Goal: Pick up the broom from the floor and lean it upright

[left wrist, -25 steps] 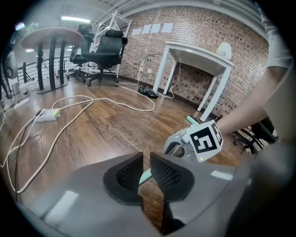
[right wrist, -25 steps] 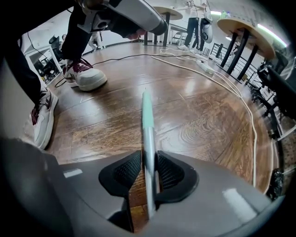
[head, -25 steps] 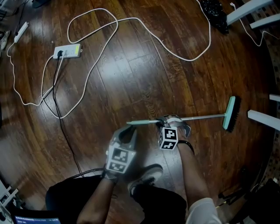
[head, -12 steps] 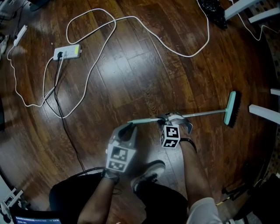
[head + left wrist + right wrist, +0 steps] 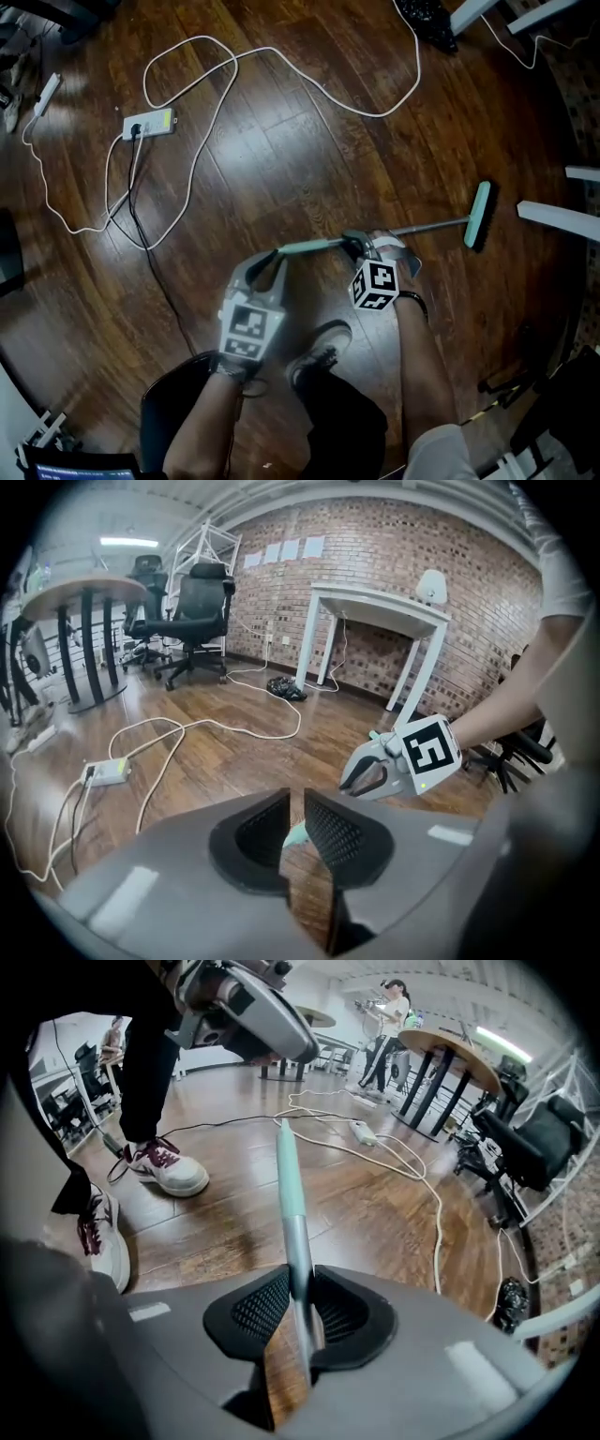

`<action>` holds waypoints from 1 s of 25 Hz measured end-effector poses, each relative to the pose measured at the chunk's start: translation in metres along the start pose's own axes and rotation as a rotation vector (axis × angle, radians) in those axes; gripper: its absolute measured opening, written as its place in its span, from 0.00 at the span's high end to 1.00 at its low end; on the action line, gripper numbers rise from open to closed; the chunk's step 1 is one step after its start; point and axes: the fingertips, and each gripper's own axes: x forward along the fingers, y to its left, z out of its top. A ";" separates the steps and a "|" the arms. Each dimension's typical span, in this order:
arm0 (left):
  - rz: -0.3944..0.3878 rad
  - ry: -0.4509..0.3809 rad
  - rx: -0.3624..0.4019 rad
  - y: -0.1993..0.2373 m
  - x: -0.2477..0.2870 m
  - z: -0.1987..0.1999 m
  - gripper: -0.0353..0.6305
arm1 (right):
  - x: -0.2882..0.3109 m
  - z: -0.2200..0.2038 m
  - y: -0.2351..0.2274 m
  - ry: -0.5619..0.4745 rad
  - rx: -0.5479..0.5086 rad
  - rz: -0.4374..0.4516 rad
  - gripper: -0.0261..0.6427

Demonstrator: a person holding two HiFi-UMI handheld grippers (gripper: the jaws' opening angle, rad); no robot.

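The broom has a metal shaft (image 5: 433, 226), a teal grip (image 5: 309, 247) and a teal brush head (image 5: 479, 215) with dark bristles. It runs left to right in front of my feet, its handle end raised off the wooden floor. My left gripper (image 5: 278, 255) is shut on the tip of the teal grip (image 5: 294, 837). The right gripper (image 5: 356, 246) holds the shaft (image 5: 298, 1241) between its pads, just right of the grip; its jaws are opening slightly. In the right gripper view the teal grip (image 5: 291, 1180) points up toward the left gripper (image 5: 248, 1016).
A long white cable (image 5: 281, 52) loops across the floor to a power strip (image 5: 150, 123), with a black cable beside it. White furniture legs (image 5: 553, 217) stand right of the brush head. My shoe (image 5: 319, 354) is below the grippers. Office chairs (image 5: 197, 611) and a white table (image 5: 375, 607) stand further off.
Both grippers have risen with the broom's handle end. The brush head has shifted left and up in the head view.
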 end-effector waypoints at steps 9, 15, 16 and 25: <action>-0.049 -0.009 0.026 -0.041 -0.072 0.104 0.91 | -0.147 0.025 -0.030 -0.029 0.208 -0.161 0.81; -0.105 -0.122 0.075 -0.086 -0.136 0.221 0.89 | -0.266 0.016 -0.043 -0.035 0.396 -0.309 0.82; -0.119 -0.146 0.086 -0.095 -0.149 0.242 0.89 | -0.286 0.012 -0.046 -0.037 0.436 -0.339 0.82; -0.295 -0.246 0.300 -0.215 -0.233 0.358 0.89 | -0.460 -0.030 -0.016 -0.081 0.882 -0.604 0.82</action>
